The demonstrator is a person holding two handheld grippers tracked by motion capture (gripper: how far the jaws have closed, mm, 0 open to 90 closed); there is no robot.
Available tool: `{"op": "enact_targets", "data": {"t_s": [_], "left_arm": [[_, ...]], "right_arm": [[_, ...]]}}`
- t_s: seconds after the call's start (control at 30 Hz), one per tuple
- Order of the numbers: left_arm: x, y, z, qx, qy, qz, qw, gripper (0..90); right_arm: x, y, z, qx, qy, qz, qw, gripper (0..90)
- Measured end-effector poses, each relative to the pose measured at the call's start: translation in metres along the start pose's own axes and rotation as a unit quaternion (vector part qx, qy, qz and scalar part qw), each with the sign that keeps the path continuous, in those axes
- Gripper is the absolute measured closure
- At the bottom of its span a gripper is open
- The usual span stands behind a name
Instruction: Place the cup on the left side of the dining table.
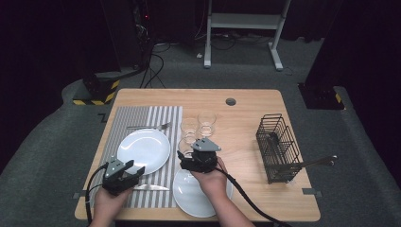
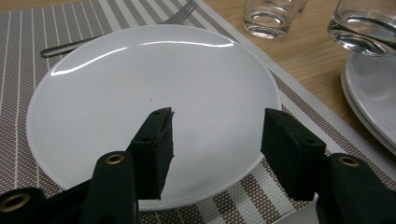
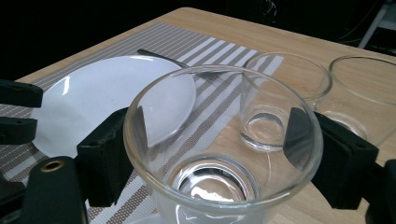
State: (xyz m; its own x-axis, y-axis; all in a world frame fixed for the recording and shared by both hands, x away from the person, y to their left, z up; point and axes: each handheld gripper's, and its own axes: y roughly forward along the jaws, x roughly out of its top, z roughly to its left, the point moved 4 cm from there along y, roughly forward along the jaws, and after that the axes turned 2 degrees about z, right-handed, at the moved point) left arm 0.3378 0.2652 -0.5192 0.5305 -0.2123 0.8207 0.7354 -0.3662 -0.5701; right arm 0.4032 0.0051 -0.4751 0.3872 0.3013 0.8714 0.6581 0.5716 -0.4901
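The right gripper [image 3: 210,154] has its two black jaws on either side of a clear drinking glass [image 3: 219,154], one jaw on each side of the wall, so it looks like the glass is pinched and held. The glass stands upright with its open mouth facing up, right between the jaws. In the high view the right gripper [image 1: 187,158] sits just above the near white plate [image 1: 189,196] and close to the two other glasses [image 1: 198,124] on the bare wood. The glass is with the right hand [image 1: 210,177], so that hand is the one to move it. The empty spot on the wood beside the other two glasses lies just ahead of the jaws, and I think the glass must stay upright on the way there. The left gripper [image 2: 217,149] has its jaws spread wide with nothing between them. It hangs over the near edge of the far white plate [image 2: 116,84], which lies on the striped placemat [image 2: 18,46]. A fork [image 2: 121,30] lies behind that plate. A knife [image 1: 150,187] lies on the mat near the left hand [image 1: 111,203]. A black wire basket [image 1: 278,146] stands well apart on the right side of the table [image 1: 246,104].
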Motion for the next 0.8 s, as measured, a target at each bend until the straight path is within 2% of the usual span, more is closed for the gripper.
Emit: {"op": "enact_targets", "data": {"t_s": [0.47,0.8], "left_arm": [[-0.007,-0.012,0.006,0.016,-0.007,0.002,0.9998,43.9],[-0.012,-0.019,0.011,0.027,-0.015,-0.001,0.9995,44.0]], "right_arm": [[0.004,0.002,0.021,0.026,-0.008,-0.004,0.9996,18.3],[0.005,0.013,0.042,0.049,-0.023,0.001,0.9985,18.3]]}}
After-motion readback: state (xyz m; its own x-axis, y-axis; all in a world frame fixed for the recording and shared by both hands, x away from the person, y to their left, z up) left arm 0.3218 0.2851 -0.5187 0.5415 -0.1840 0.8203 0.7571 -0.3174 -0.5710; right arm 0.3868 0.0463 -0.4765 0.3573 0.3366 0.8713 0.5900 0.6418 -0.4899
